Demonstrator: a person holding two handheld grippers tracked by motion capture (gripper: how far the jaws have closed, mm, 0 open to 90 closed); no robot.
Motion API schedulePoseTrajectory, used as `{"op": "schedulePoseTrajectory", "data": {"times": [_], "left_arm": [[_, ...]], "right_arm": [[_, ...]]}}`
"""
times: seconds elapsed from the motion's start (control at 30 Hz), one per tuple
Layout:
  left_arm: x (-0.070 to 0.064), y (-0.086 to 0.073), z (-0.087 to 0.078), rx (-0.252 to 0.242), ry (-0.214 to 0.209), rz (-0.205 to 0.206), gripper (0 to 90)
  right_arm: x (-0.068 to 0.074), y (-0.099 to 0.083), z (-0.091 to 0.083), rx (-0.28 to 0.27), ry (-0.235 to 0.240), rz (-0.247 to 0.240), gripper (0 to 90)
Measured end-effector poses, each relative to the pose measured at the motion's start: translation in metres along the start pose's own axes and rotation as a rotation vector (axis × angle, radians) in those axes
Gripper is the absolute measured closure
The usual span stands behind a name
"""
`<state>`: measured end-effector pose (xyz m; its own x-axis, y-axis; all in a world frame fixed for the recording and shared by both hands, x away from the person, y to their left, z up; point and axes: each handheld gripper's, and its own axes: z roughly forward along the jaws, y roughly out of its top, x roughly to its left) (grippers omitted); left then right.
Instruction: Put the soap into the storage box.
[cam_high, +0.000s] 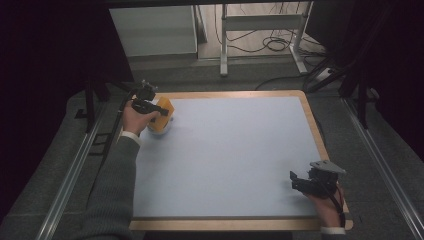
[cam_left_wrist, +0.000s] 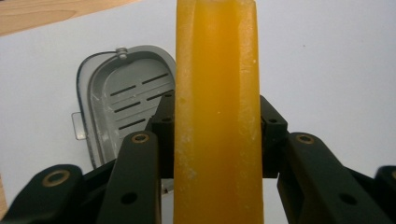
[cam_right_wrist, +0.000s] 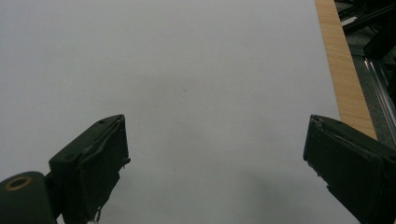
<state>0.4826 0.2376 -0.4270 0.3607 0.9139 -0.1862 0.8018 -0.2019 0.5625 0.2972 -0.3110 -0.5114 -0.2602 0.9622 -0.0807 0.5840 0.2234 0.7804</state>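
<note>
Left gripper view shows the left gripper (cam_left_wrist: 216, 140) clamped on an orange soap bar (cam_left_wrist: 217, 112), held just above a grey soap dish (cam_left_wrist: 116, 98); placing looks in hand, so next comes lowering and release. Well away from the dish, the right gripper (cam_right_wrist: 217, 154) stands wide apart, empty

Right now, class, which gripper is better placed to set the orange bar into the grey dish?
Left. The left gripper already clamps the bar beside the dish; the right gripper sits open, far across the table.
</note>
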Motion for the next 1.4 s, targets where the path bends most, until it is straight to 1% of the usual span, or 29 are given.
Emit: {"op": "schedulePoseTrajectory", "data": {"times": [0.07, 0.17, 0.2, 0.27, 0.3, 0.33, 0.4, 0.43, 0.47, 0.6, 0.63, 0.8, 0.83, 0.97, 1.07, 1.17, 1.37, 1.4], "left_arm": [[0.003, 0.001, 0.002, -0.001, 0.002, -0.011, 61.2], [0.009, 0.003, 0.006, 0.006, -0.008, -0.028, 61.2], [0.01, 0.003, 0.007, 0.001, -0.005, -0.038, 61.2], [0.014, 0.004, 0.009, 0.001, -0.003, -0.045, 61.2], [0.017, 0.005, 0.011, -0.001, -0.006, -0.059, 61.2], [0.017, 0.005, 0.011, -0.001, -0.006, -0.059, 61.1], [0.018, 0.006, 0.012, -0.007, 0.005, -0.059, 61.2], [0.02, 0.006, 0.013, -0.01, 0.012, -0.065, 61.2], [0.02, 0.006, 0.013, -0.01, 0.012, -0.065, 61.2], [0.026, 0.007, 0.017, -0.006, 0.023, -0.082, 61.2], [0.029, 0.007, 0.019, -0.009, 0.025, -0.093, 61.2], [0.034, 0.008, 0.022, -0.01, 0.023, -0.11, 61.2], [0.035, 0.009, 0.023, -0.01, 0.019, -0.119, 61.2], [0.038, 0.009, 0.024, -0.003, 0.021, -0.127, 61.2], [0.04, 0.008, 0.026, 0.004, 0.023, -0.134, 61.2], [0.042, 0.007, 0.032, 0.007, 0.029, -0.151, 61.2], [0.045, 0.004, 0.037, 0.023, 0.034, -0.16, 61.1], [0.046, 0.003, 0.038, 0.023, 0.034, -0.166, 61.1]], "right_arm": [[-0.001, 0.0, 0.0, -0.002, -0.004, 0.002, 6.6], [-0.001, 0.0, 0.0, -0.002, -0.005, 0.002, 6.6], [-0.001, 0.0, 0.0, -0.002, -0.006, 0.002, 6.5], [-0.001, 0.0, 0.0, -0.002, -0.006, 0.002, 6.6], [-0.001, -0.001, 0.0, 0.001, -0.008, 0.003, 6.6], [-0.001, -0.001, 0.0, 0.001, -0.008, 0.003, 6.6], [-0.002, -0.001, 0.001, 0.001, -0.01, 0.004, 6.6], [-0.003, -0.001, 0.001, 0.002, -0.015, 0.004, 6.6], [-0.003, -0.001, 0.001, 0.004, -0.017, 0.008, 6.6], [-0.003, -0.002, 0.001, 0.006, -0.019, 0.007, 6.5], [-0.003, -0.002, 0.001, 0.006, -0.018, 0.007, 6.6], [-0.004, -0.002, 0.002, 0.01, -0.019, 0.01, 6.6], [-0.005, -0.002, 0.003, 0.01, -0.022, 0.013, 6.6], [-0.005, -0.002, 0.002, 0.01, -0.021, 0.013, 6.6], [-0.006, -0.003, 0.002, 0.011, -0.023, 0.015, 6.6], [-0.005, -0.003, 0.003, 0.013, -0.021, 0.013, 6.5], [-0.006, -0.003, 0.003, 0.013, -0.021, 0.014, 6.5], [-0.006, -0.003, 0.003, 0.012, -0.023, 0.015, 6.6]]}}
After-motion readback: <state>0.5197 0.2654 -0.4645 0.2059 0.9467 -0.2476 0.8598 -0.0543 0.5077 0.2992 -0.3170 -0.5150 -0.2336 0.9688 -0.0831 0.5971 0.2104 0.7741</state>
